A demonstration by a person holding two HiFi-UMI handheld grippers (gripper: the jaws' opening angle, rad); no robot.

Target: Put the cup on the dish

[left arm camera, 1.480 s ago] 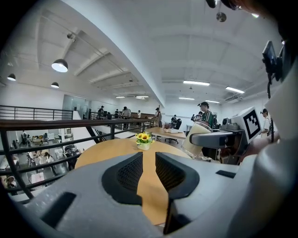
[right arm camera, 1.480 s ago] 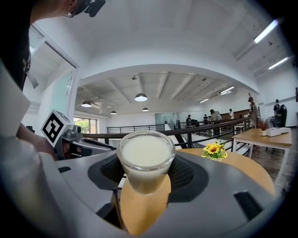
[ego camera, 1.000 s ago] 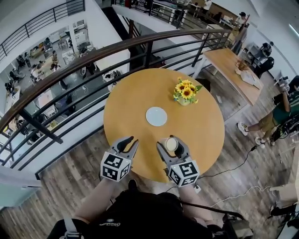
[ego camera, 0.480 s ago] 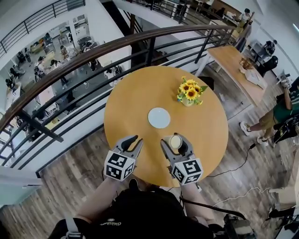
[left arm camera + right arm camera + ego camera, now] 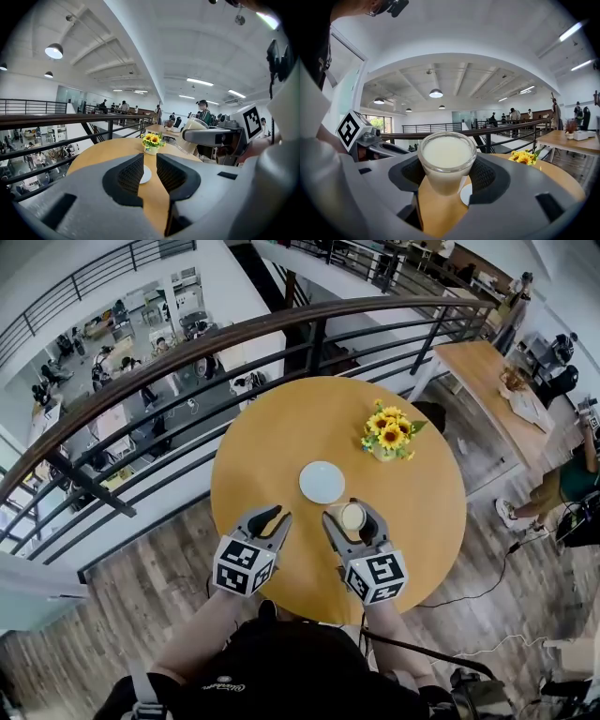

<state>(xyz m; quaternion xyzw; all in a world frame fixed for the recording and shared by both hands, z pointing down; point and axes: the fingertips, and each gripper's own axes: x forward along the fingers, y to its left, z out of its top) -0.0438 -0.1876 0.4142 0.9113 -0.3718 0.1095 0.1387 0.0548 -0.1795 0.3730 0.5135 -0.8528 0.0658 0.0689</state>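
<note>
A clear glass cup (image 5: 352, 517) of pale creamy liquid is held upright above the round wooden table (image 5: 422, 512), and my right gripper (image 5: 353, 512) is shut on it. In the right gripper view the cup (image 5: 446, 157) fills the space between both pads. The small white dish (image 5: 322, 482) lies flat at the table's middle, just beyond and slightly left of the cup; it peeks out below the cup (image 5: 465, 194). My left gripper (image 5: 270, 514) hovers beside the right one, open a little with nothing between its pads, and the dish (image 5: 146, 174) shows through the gap.
A small vase of sunflowers (image 5: 389, 435) stands on the table beyond and right of the dish. A dark metal railing (image 5: 187, 352) curves behind the table, with a drop to a lower floor. Another wooden table (image 5: 487, 381) stands at the far right.
The right gripper has carried the cup forward, closer to the dish. The left gripper has moved forward alongside it, its jaws unchanged.
</note>
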